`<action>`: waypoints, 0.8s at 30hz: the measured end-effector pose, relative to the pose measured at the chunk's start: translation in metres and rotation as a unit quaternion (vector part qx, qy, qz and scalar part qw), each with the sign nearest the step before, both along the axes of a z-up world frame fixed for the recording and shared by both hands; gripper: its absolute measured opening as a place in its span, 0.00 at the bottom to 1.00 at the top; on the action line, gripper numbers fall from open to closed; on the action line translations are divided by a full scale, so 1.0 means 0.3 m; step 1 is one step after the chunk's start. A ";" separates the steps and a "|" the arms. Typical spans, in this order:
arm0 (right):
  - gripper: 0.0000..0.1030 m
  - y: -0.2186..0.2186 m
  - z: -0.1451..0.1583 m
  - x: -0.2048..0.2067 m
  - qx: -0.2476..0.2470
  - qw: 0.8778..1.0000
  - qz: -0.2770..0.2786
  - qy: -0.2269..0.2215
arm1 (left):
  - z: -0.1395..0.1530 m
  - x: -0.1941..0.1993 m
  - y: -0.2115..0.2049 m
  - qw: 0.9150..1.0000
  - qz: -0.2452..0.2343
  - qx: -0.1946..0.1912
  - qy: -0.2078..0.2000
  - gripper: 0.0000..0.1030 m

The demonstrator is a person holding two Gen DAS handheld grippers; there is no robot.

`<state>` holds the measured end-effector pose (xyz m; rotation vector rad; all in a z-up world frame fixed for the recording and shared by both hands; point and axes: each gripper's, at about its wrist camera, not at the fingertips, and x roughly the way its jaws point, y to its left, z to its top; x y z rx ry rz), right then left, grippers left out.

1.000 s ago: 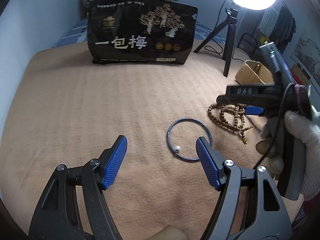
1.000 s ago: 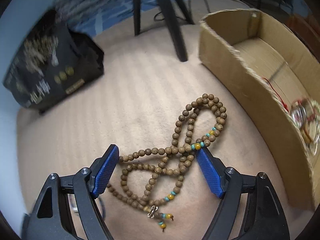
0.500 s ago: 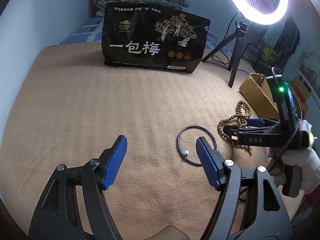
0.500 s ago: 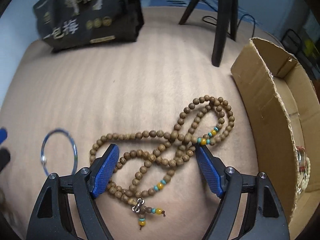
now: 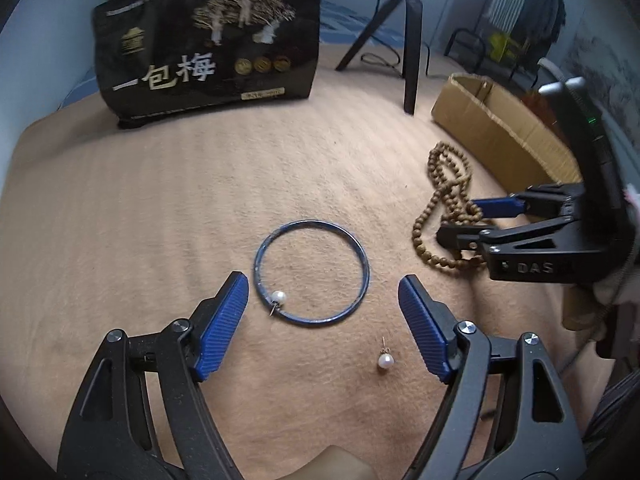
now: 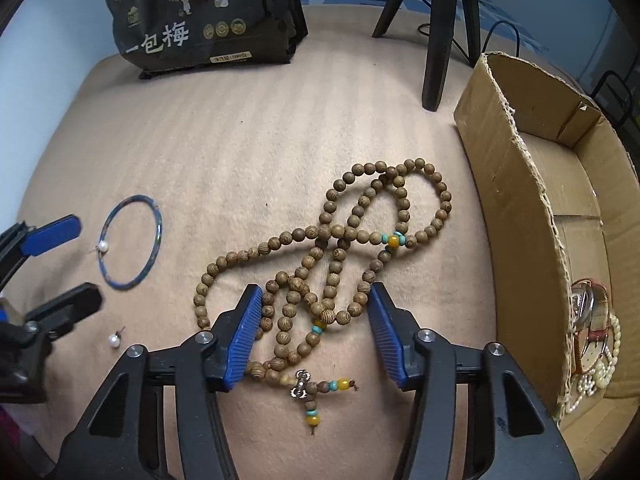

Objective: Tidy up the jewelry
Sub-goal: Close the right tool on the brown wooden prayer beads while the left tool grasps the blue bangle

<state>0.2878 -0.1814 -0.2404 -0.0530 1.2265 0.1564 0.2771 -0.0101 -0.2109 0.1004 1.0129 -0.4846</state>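
Your right gripper (image 6: 316,322) points down at the tan blanket (image 6: 240,152), its jaws closing around the tangled wooden bead necklace (image 6: 340,248); several strands lie between the blue pads, which do not yet squeeze them. Your left gripper (image 5: 322,320) is released and opening, with nothing between its jaws. Just ahead of it lie a loose pearl earring (image 5: 386,360) and the blue bangle (image 5: 312,272), a second pearl (image 5: 279,297) resting on its rim. Farther right stands the cardboard box (image 6: 516,200) holding a watch (image 6: 592,328) and pearls. At the back sits a black bag (image 5: 208,40).
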 end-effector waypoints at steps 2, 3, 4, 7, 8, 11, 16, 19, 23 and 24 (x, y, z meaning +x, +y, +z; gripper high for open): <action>0.52 0.010 0.002 -0.012 -0.002 1.000 0.001 -0.003 | -0.017 0.009 -0.023 1.000 -0.005 0.009 0.007 0.77; 0.52 0.010 0.001 -0.007 -0.002 1.000 0.002 -0.004 | -0.023 0.010 -0.028 1.000 -0.006 0.013 0.008 0.77; 0.52 0.009 0.001 -0.004 -0.001 1.000 0.002 -0.004 | -0.031 0.013 -0.037 1.000 -0.006 0.022 0.007 0.77; 0.52 0.002 0.000 -0.005 0.003 1.000 0.003 -0.004 | -0.053 0.028 -0.047 0.999 0.001 0.051 0.002 0.78; 0.52 -0.006 0.006 -0.018 0.004 1.000 0.003 -0.004 | -0.061 0.035 -0.048 0.998 0.005 0.057 0.004 0.78; 0.52 -0.006 0.007 -0.022 0.003 1.000 0.002 -0.005 | -0.072 0.048 -0.046 0.998 0.011 0.057 0.003 0.81; 0.52 0.003 0.006 -0.016 0.001 1.000 0.003 -0.006 | -0.074 0.062 -0.042 0.999 0.019 0.051 -0.001 0.80; 0.44 0.009 0.008 -0.016 0.001 1.000 0.007 -0.012 | -0.072 0.052 -0.050 0.998 0.018 0.059 -0.013 0.73; 0.10 0.006 0.016 -0.021 0.026 0.999 0.015 -0.011 | -0.070 0.044 -0.058 0.998 0.018 0.065 -0.022 0.72; 0.09 0.006 0.016 -0.022 0.030 0.999 0.017 -0.010 | -0.068 0.043 -0.061 0.997 0.019 0.065 -0.023 0.72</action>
